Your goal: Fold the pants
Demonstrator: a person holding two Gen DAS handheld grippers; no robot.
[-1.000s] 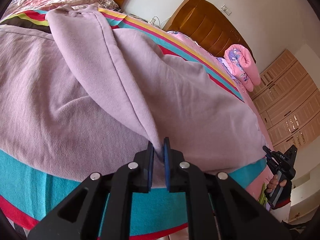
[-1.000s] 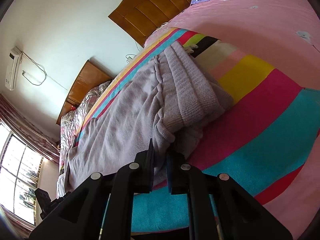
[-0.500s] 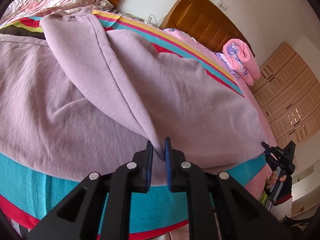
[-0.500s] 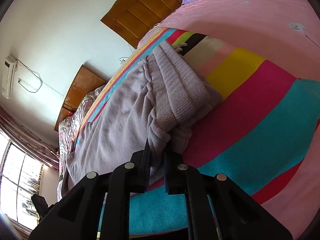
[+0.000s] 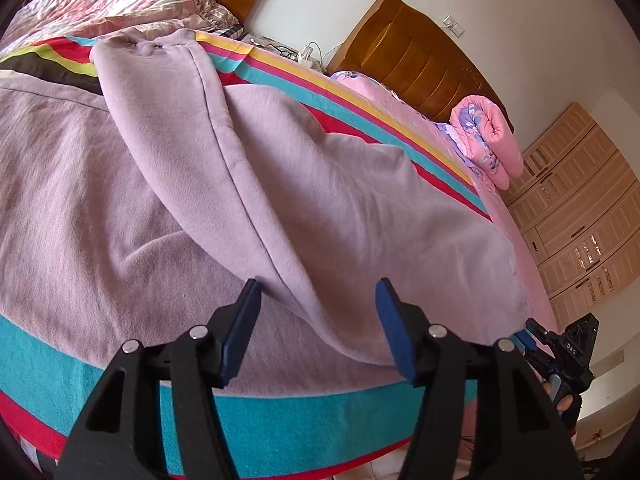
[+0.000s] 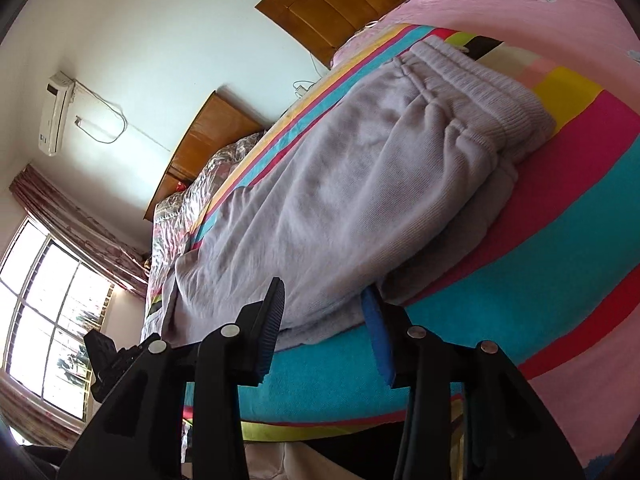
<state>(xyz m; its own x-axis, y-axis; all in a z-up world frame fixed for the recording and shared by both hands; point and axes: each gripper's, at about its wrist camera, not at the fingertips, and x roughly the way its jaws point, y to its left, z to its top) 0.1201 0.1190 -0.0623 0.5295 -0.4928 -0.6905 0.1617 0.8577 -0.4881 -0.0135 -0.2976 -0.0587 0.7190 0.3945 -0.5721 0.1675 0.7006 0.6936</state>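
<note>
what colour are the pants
Pale lilac pants, plain with no pattern; clearest in the left wrist view.

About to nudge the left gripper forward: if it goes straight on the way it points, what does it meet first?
Most likely the pants: the left gripper, jaws opening, has their raised fold right between them, not pinched.

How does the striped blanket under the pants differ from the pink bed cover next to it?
The striped blanket carries wide bands of teal, pink, yellow and red; the pink bed cover is one pale pink with small scattered marks. The lilac pants lie on the blanket only, not on the cover. Both are spread flat on the same bed.
</note>
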